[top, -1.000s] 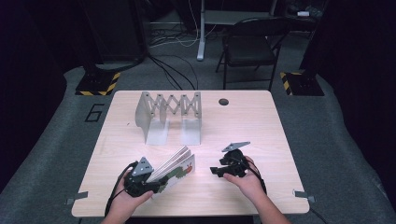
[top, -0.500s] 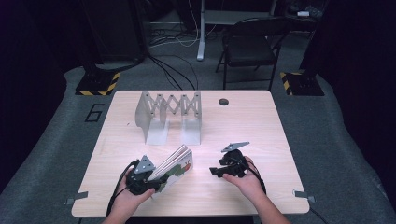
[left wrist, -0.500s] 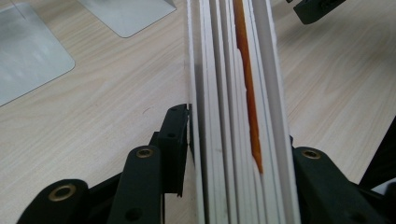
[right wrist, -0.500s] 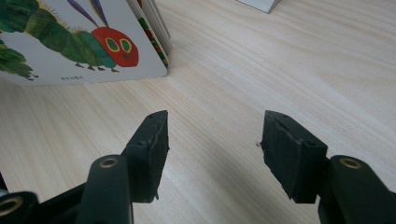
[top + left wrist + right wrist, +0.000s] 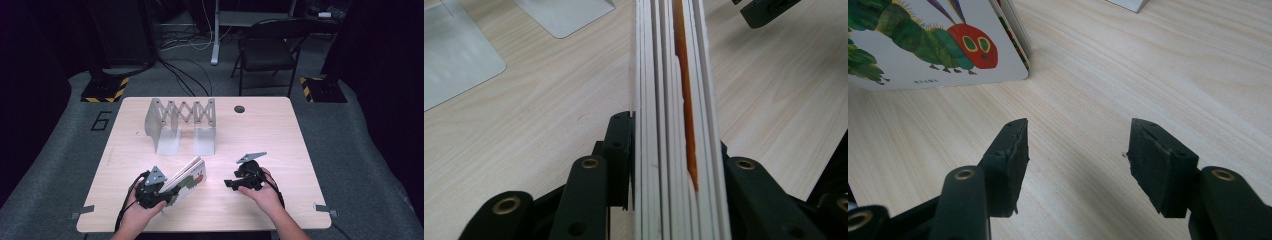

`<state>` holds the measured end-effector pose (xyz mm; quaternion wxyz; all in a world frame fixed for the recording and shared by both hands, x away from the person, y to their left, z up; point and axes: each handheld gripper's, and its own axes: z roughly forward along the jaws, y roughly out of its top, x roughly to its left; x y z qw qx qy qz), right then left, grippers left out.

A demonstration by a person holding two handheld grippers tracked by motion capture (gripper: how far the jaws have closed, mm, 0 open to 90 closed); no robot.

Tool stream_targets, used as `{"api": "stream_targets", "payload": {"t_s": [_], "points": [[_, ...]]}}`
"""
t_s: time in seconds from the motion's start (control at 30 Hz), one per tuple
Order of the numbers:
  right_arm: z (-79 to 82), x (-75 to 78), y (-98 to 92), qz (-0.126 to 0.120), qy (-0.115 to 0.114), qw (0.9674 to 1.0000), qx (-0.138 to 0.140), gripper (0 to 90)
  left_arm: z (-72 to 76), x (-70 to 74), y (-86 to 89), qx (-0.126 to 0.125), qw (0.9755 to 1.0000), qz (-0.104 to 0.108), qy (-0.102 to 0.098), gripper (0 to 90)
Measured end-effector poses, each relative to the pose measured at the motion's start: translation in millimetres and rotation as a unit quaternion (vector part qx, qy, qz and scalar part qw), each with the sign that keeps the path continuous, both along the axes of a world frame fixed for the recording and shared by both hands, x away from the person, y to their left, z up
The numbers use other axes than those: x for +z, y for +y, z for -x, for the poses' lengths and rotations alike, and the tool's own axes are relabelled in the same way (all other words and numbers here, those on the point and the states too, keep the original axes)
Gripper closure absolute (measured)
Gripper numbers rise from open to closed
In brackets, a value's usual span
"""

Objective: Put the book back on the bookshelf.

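We have our left gripper (image 5: pixel 167 187) clamping the board book (image 5: pixel 189 176), its jaws just closing on the page edges, tilted near the worktop's (image 5: pixel 260 130) front; our right gripper (image 5: pixel 231 183) rests spread, empty.

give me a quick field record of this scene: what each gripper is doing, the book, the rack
left gripper: jaws just closing, now pressed on both faces of the board book
right gripper: open, nothing between the jaws, low over the table
board book: caterpillar cover, raised on edge, tilted
metal rack: expanding, at the table's far side, apart from the book
chair: beyond the table
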<state>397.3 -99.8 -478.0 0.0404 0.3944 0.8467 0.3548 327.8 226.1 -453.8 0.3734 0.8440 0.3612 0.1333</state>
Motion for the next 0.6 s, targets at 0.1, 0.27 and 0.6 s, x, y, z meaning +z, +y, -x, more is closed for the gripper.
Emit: {"api": "stream_targets", "payload": {"t_s": [0.1, 0.27, 0.6], "points": [[-0.1, -0.3, 0.2, 0.0, 0.0, 1.0, 0.0, 41.2, 0.5, 0.2, -0.8, 0.0, 1.0, -0.001, 0.0, 70.7], [0.0, -0.3, 0.1, 0.0, 0.001, 1.0, 0.0, 41.2, 1.1, 0.8, -1.9, -0.006, 1.0, -0.006, 0.002, 73.4], [0.3, -0.4, 0.2, 0.0, 0.003, 1.0, -0.002, 41.2, 2.9, 0.6, -4.4, -0.011, 0.9999, -0.011, -0.005, 75.6]]}}
